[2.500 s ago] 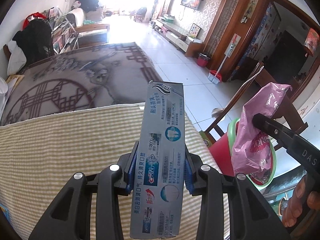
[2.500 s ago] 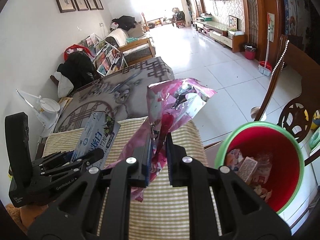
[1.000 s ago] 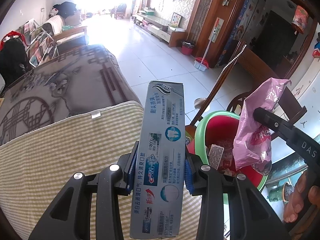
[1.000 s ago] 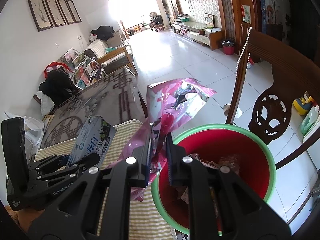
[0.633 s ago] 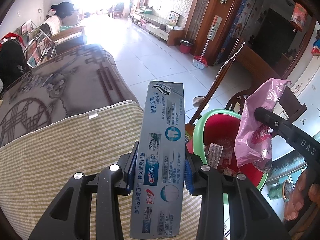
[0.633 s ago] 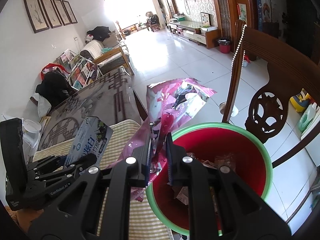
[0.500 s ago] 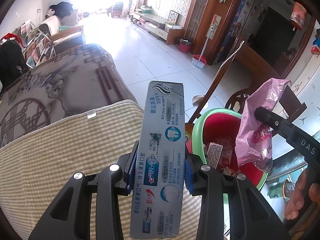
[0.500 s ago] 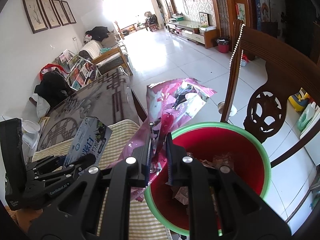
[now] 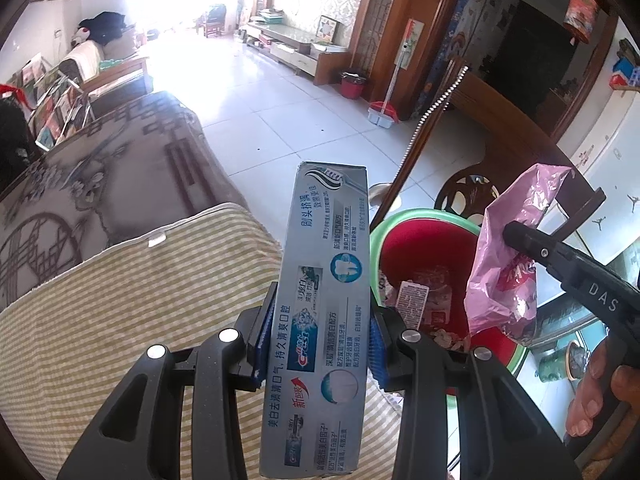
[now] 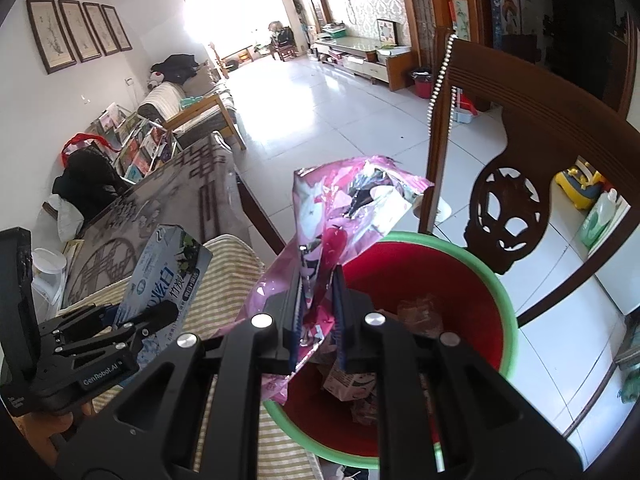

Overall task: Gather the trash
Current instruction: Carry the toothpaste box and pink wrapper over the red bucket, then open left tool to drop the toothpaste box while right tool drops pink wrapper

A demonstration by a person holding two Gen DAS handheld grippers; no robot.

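Observation:
My left gripper [image 9: 318, 344] is shut on a grey-blue toothpaste box [image 9: 324, 300] that stands up between its pads, over the edge of the striped table cover. It also shows in the right wrist view [image 10: 160, 280]. My right gripper [image 10: 316, 316] is shut on a crumpled pink snack wrapper [image 10: 340, 216] and holds it above the red bin with a green rim [image 10: 472, 256]. In the left wrist view the wrapper [image 9: 508, 264] hangs over the bin [image 9: 424, 240], which holds several pieces of trash.
A yellow-striped table cover [image 9: 120, 300] lies under both grippers. A dark wooden chair [image 10: 520, 184] stands just behind the bin. A grey patterned couch cover [image 9: 100, 168] lies beyond the table. White tiled floor [image 9: 280, 112] stretches toward the far room.
Both grippers have moved right, off the table edge toward the bin. The wrapper now hangs over the bin's opening. Both grips are unchanged.

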